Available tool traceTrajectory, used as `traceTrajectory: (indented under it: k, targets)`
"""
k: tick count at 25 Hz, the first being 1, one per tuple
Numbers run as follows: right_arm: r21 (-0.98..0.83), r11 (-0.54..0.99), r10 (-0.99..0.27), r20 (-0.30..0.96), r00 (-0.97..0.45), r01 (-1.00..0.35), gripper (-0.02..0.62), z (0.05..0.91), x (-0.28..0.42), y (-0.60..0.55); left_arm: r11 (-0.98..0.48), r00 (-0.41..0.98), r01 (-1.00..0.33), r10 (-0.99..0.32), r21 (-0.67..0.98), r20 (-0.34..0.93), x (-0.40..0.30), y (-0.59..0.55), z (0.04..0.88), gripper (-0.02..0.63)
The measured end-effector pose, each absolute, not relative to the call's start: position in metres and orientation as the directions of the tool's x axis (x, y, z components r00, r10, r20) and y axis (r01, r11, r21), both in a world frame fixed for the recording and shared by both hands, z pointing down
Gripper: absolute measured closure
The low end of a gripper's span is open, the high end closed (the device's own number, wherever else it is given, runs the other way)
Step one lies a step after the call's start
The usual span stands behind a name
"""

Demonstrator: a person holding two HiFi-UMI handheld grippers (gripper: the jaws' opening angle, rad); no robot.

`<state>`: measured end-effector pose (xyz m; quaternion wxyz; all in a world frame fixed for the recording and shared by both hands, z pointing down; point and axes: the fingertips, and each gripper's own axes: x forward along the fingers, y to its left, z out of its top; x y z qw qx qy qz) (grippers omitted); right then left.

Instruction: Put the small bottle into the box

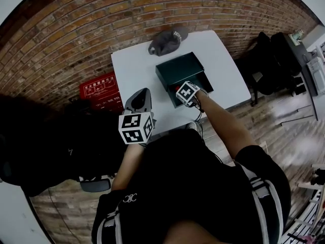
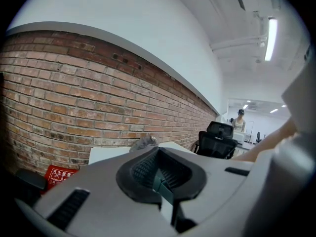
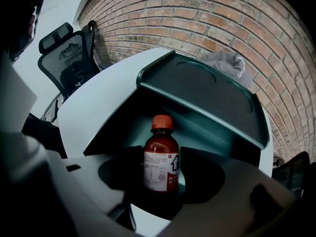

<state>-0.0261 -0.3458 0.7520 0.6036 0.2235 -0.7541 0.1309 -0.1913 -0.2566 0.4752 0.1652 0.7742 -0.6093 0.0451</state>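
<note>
The small bottle (image 3: 161,162), brown with a red cap and a white label, stands upright between the dark pads of my right gripper (image 3: 162,179), which is shut on it. It is at the open front of the dark green box (image 3: 207,90). In the head view the box (image 1: 179,69) sits mid-table with its front open, and the right gripper (image 1: 189,93) is at that opening; the bottle is hidden there. My left gripper (image 1: 139,99) hovers over the table's near left edge. Its ribbed pads (image 2: 148,169) meet with nothing held.
A grey cap (image 1: 167,39) lies on the white table (image 1: 132,65) behind the box, by the brick wall. A red crate (image 1: 99,90) sits on the floor at the left. Black office chairs (image 1: 269,60) stand to the right of the table.
</note>
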Motion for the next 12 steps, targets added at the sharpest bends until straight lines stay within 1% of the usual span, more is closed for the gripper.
traceTrajectory:
  k: [2,6,9,12]
  targets:
    - [0.073,0.869,-0.18,0.968,-0.175,-0.489,0.354,0.749,-0.025,-0.348,-0.205,0.255,-0.958,-0.929,0.201,0.269,-0.19,-0.259,0.474,0.6]
    - [0.08,0.857,-0.215,0.954,-0.211,-0.509,0.35,0.737,-0.023,-0.354,-0.211,0.263,-0.955,-0.927,0.21,0.266,-0.187,-0.263,0.476,0.6]
    - [0.091,0.838,-0.273,0.923,-0.27,-0.537,0.35,0.71,-0.027,-0.358,-0.207,0.258,-0.955,-0.933,0.212,0.252,-0.187,-0.267,0.476,0.6]
    - [0.077,0.796,-0.351,0.867,-0.354,-0.6,0.351,0.684,-0.033,-0.365,-0.198,0.249,-0.955,-0.94,0.22,0.235,-0.188,-0.271,0.475,0.6]
